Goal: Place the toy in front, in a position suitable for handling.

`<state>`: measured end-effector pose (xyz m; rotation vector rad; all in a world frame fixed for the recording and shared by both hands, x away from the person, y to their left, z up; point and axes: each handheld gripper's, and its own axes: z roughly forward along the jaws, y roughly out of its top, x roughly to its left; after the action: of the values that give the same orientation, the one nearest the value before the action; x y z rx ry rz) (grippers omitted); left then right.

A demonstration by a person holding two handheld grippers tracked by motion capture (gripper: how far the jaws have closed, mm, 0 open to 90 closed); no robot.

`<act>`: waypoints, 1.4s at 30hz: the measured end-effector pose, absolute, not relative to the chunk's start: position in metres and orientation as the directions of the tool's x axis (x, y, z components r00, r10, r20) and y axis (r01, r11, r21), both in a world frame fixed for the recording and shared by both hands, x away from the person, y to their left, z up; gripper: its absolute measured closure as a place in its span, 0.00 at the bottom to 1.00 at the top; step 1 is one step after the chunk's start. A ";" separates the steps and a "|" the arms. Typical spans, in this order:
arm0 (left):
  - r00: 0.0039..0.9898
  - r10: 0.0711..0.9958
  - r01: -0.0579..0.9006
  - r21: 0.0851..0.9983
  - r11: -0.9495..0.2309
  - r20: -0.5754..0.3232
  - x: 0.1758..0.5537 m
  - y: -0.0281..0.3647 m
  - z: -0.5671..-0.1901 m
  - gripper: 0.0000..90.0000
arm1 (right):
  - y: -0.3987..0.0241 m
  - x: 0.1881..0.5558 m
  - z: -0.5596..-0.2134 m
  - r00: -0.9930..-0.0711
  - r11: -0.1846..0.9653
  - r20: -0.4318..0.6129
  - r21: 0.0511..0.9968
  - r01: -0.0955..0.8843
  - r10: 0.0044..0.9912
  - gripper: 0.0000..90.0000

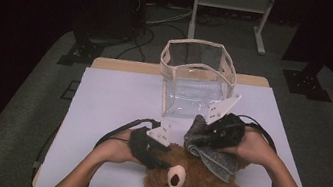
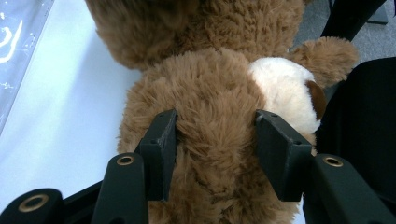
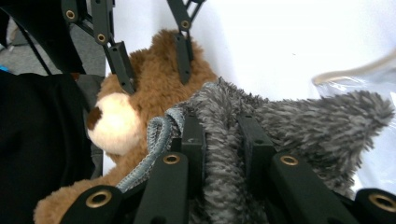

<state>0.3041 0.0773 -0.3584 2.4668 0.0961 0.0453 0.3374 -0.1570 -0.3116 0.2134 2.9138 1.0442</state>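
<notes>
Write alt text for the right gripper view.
The right gripper clamps a fuzzy grey cloth between its black jaws. Behind it, the left gripper pinches a brown teddy bear lying on the white table.

My left gripper (image 1: 157,154), low in the middle of the high view, is a black body topped by a pale three-cornered plate with small holes; my right gripper (image 1: 206,130), just right of centre, wears the same. Black cables loop from both. Up close, my jaws are matte black bars pinned with brass-ringed rivets. My forearms are bare, sleeveless.
</notes>
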 end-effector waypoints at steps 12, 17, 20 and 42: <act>0.996 0.085 0.056 0.620 -0.782 0.018 0.303 0.075 -0.358 0.54 | -0.201 0.335 -0.334 -0.971 0.777 0.026 0.594 0.206 0.237 0.83; 0.996 0.089 0.063 0.626 -0.777 0.010 0.302 0.076 -0.359 0.54 | -0.202 0.327 -0.320 -0.975 0.761 0.023 0.621 0.186 0.219 0.83; 0.996 0.087 0.060 0.626 -0.778 0.012 0.301 0.076 -0.359 0.54 | -0.195 0.323 -0.304 -0.982 0.758 -0.006 0.637 0.143 0.190 0.83; 0.996 0.081 0.049 0.607 -0.793 0.025 0.299 0.074 -0.357 0.54 | -0.191 0.308 -0.293 -0.988 0.744 -0.014 0.659 0.108 0.155 0.83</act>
<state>0.2994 0.0739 -0.3566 2.4879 0.0900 0.0646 0.3082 -0.1906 -0.2926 0.2171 2.8704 1.0784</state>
